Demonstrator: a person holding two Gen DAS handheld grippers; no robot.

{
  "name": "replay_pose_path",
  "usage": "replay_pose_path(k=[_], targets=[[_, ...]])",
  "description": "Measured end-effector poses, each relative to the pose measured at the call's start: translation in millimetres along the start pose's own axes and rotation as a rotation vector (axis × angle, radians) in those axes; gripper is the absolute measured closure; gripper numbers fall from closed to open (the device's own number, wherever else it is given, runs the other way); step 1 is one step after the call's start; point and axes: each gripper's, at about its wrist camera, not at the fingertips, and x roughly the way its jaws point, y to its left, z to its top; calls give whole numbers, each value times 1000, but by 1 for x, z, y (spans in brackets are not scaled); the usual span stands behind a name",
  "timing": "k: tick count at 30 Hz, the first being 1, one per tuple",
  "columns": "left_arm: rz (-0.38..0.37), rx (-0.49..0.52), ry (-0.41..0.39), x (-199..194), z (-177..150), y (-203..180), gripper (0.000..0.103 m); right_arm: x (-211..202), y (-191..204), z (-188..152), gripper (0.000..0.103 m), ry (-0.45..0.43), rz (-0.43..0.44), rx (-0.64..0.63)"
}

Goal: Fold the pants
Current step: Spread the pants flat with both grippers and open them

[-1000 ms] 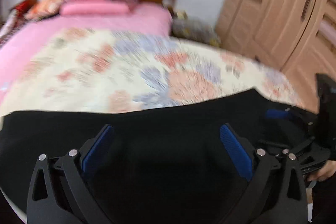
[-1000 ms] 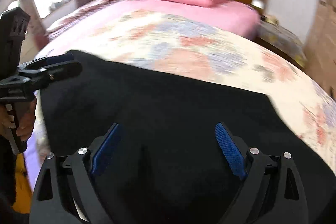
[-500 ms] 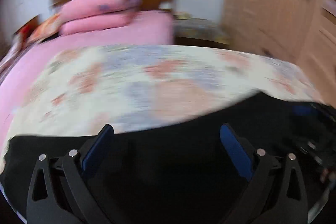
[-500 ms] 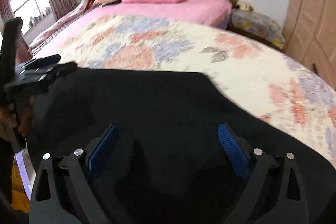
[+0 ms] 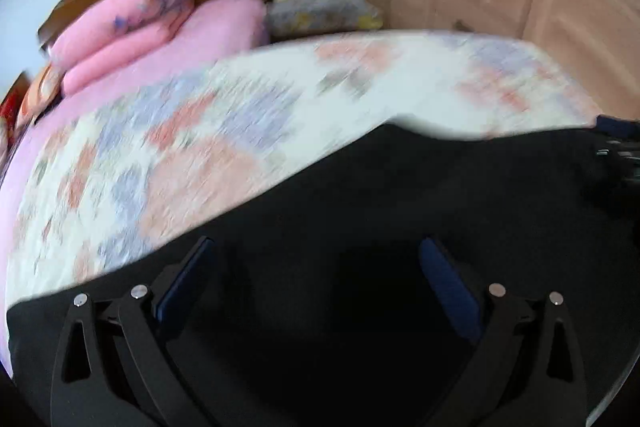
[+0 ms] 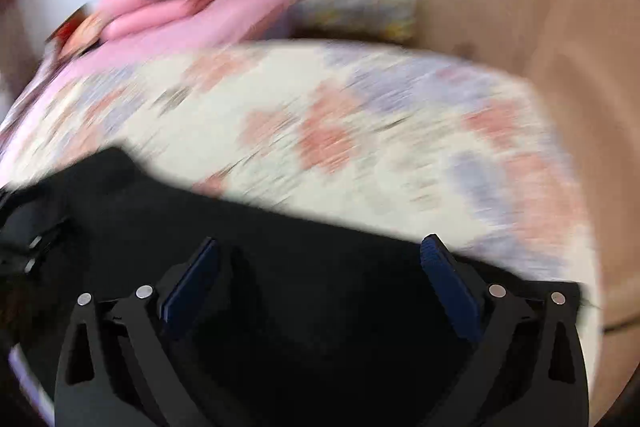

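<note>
Both our claws hang over the black pants point(image 5: 360, 227) spread on the floral bed point(image 5: 240, 131): left claw point(image 5: 316, 279) released, right claw point(image 6: 320, 279) opening, gripping nothing.

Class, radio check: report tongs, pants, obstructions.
Left tongs open, empty. Right tongs opening, nothing between them. Black pants spread on floral bedspread. Nothing in the way.
</note>
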Motion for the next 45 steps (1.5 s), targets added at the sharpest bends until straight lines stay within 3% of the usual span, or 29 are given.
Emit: replay_pose_path(k=[2, 3, 5, 6, 7, 8, 10, 11, 13, 14, 17, 20, 22, 23, 25, 26, 28, 30, 32, 34, 35, 39, 43, 45], targets=[[-84, 64, -13, -2, 13, -29, 2, 5, 5, -2, 6, 41, 122, 1], [-109, 99, -14, 2, 18, -42, 2, 13, 12, -4, 5, 82, 139, -37], [-107, 159, 11, 25, 27, -65, 2, 29, 18, -8, 5, 139, 66, -120], [-77, 162, 43, 41, 29, -69, 1, 31, 16, -8, 5, 146, 77, -117], [-62, 161, 61, 52, 29, -70, 1, 29, 13, -7, 5, 145, 96, -98], [-85, 144, 16, 54, 28, -66, 1, 23, 8, -4, 5, 140, 85, -73], [-99, 122, 25, 54, 28, -61, 1, 5, 0, -3, 5, 102, 2, -44], [-53, 119, 26, 46, 27, -59, 1, -9, -3, -7, 5, 79, -40, -34], [-36, 99, -2, 23, 19, -56, 2, -36, -2, -23, 5, 40, 2, -41], [-78, 98, -26, 4, 9, -54, 2, -49, 0, -37, 5, 35, 59, -57], [-101, 116, -3, -21, -26, -50, 2, -68, 14, -81, 5, 34, 161, -156], [-54, 136, 61, -7, -53, -46, 1, -62, 25, -117, 5, 67, 89, -261], [-102, 39, 63, -7, -57, -30, 1, -65, 16, -119, 5, 44, 99, -215], [-68, 17, 69, -8, -56, -23, 1, -68, 11, -118, 5, 48, 76, -194], [24, 5, 42, -22, -58, -16, 2, -78, 7, -118, 5, 40, -2, -172], [-1, 6, 3, -37, -62, -12, 2, -89, 9, -119, 5, 26, -17, -166], [-60, 20, -30, -56, -72, -9, 2, -106, 19, -127, 5, 3, 65, -183], [-57, 45, -34, -65, -90, -12, 2, -112, 32, -141, 5, 7, 132, -203], [-48, 76, -30, -67, -111, -16, 2, -106, 46, -158, 4, 35, 105, -246], [24, 94, -12, -64, -128, -17, 2, -113, 48, -171, 4, -35, 86, -276], [26, 84, -33, -66, -135, -14, 2, -114, 40, -175, 4, -30, 107, -253], [-37, -29, -52, -87, -147, 5, 2, -129, 37, -173, 4, -6, 6, -215], [-14, 14, -52, -95, -162, -6, 2, -135, 53, -177, 4, -45, 76, -234], [-31, -25, -65, -91, -172, -2, 1, -119, 53, -184, 4, -20, 60, -258]])
